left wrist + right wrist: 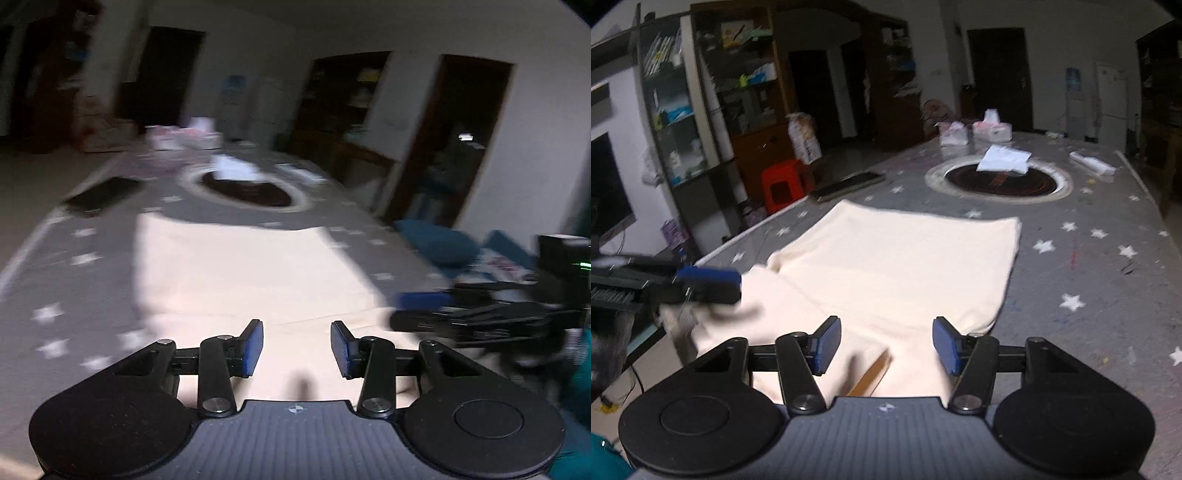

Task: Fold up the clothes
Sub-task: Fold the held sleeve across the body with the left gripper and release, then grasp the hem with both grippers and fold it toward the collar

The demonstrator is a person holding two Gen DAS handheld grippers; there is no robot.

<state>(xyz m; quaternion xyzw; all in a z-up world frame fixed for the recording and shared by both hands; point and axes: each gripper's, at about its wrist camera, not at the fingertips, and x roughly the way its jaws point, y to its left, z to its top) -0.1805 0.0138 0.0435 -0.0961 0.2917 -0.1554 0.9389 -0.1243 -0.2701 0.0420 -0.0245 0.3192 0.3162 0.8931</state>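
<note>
Your left gripper (297,347) hovers low over the near edge of a cream garment (897,258), its jaws spread apart with nothing pinched between the blue pads (253,349); only cloth lies beneath them. Your right gripper (884,345) also hovers above the near part of the garment, jaws spread and empty. The garment lies mostly flat on a grey counter (1089,280) printed with white stars, its near left part rumpled where a fold overlaps, and its near edge hangs toward you over the counter's rim. In the left wrist view the picture is blurred. Beyond the garment, toward the far end of the counter, sits a dark round inset (1001,181) ringed in white, with a white folded cloth (1004,158) resting on its far edge. A red stool (783,181) stands on the floor to the left.
</note>
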